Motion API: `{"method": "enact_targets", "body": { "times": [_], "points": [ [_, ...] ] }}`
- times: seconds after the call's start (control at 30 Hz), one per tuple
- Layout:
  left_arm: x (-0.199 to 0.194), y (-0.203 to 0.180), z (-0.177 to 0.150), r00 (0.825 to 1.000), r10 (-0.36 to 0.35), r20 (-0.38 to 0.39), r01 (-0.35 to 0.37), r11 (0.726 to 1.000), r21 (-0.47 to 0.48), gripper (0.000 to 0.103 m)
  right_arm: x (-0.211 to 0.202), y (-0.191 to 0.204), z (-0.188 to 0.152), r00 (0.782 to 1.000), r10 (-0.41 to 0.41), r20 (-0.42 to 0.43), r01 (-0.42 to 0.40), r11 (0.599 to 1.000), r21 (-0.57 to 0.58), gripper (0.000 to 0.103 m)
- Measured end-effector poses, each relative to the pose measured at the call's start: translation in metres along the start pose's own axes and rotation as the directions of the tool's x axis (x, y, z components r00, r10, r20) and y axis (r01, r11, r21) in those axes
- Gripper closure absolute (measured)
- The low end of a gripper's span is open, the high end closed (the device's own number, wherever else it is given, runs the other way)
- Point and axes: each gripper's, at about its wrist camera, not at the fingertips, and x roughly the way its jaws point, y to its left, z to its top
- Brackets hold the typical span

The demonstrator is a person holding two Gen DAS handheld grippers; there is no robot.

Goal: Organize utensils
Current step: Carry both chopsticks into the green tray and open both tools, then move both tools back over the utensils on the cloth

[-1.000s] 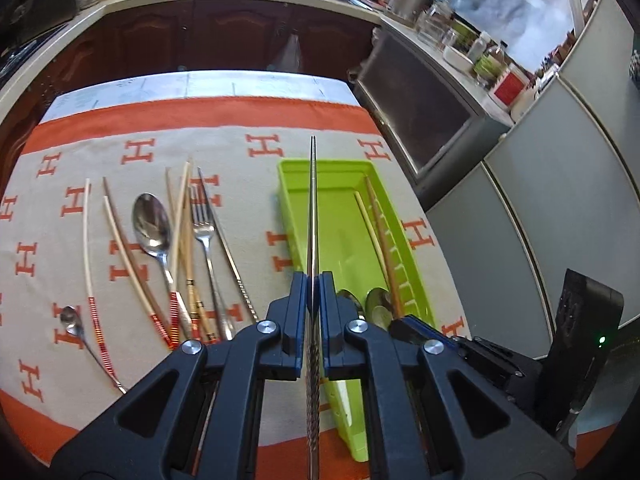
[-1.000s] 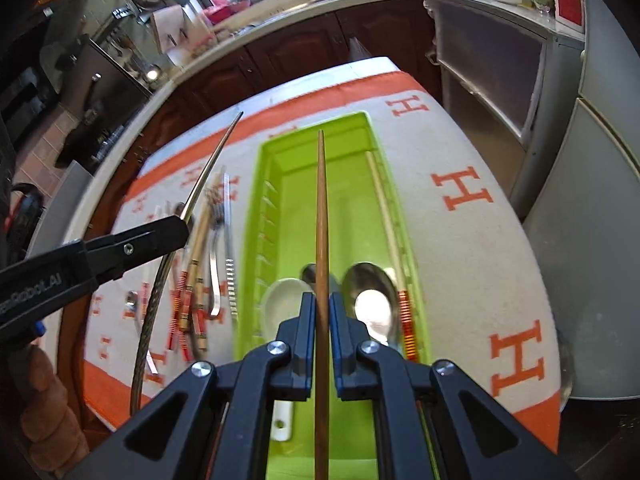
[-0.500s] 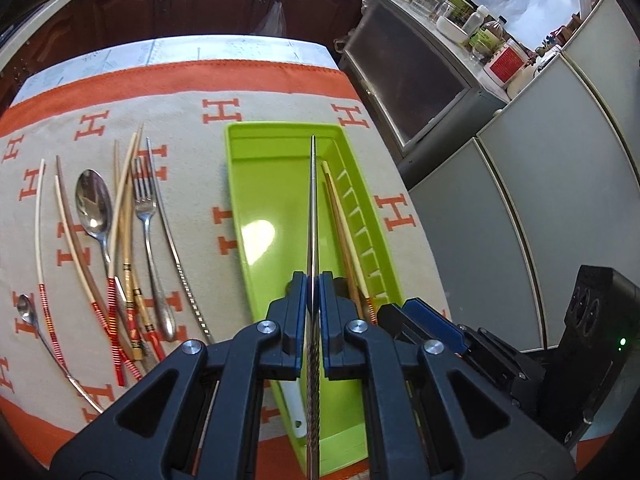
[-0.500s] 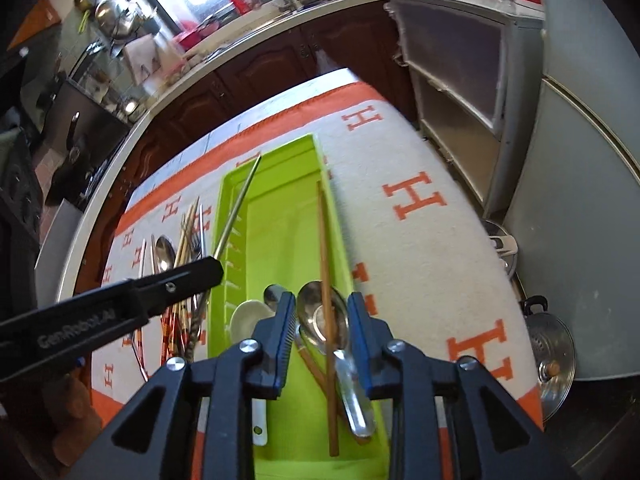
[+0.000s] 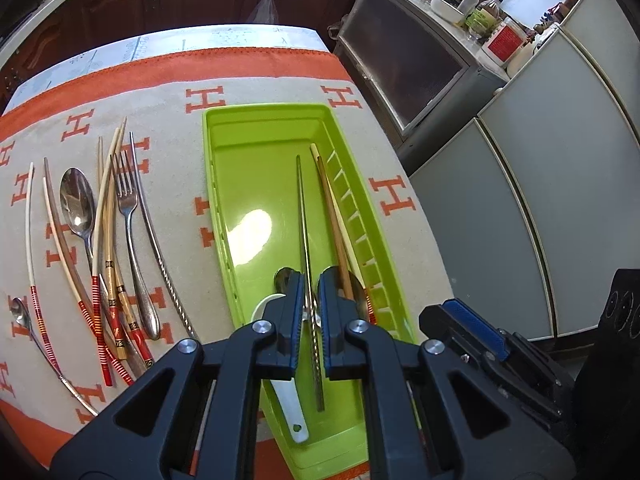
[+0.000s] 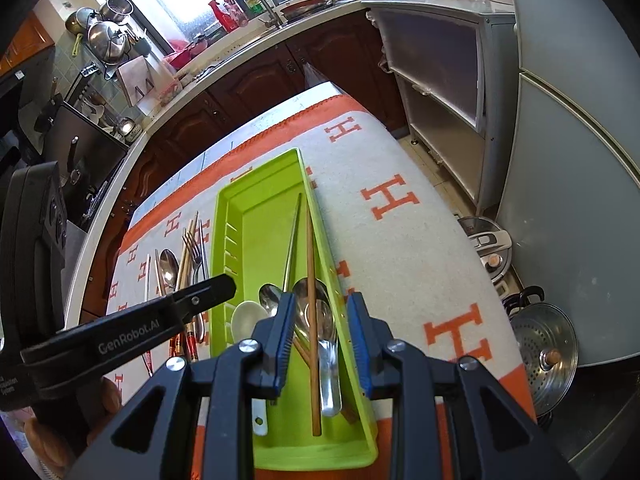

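Tray: green tray (image 5: 224, 216) on my patterned cloth (image 5: 400, 216), at twelve o'clock
Left tongs (image 5: 308, 320): clenched on metal chopstick (image 5: 302, 216), over tray
Right tongs (image 6: 320, 340): released, jaws just opened; wooden chopstick (image 6: 310, 280) lies in tray

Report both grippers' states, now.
Left gripper: shut on the metal chopstick.
Right gripper: open, holding nothing; wooden chopstick lies in the green tray.
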Motion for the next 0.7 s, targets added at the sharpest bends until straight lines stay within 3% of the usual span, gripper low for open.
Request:
{"method": "enact_targets", "body": {
  "times": [0.37,0.7],
  "points": [
    [-0.029,0.01,-0.026,0.994,0.087,0.064,-0.09,0.995,0.052,0.08,-0.002,0.014,-0.013,1.0,0.008,-0.012,-0.009,0.999,-0.033,0.076],
    [-0.052,0.042,-0.042,0.987,0.133,0.085,-0.135,0.991,0.011,0.08,-0.003,0.039,-0.027,0.999,0.034,-0.028,-0.037,0.994,-0.104,0.076]
  ]
}}
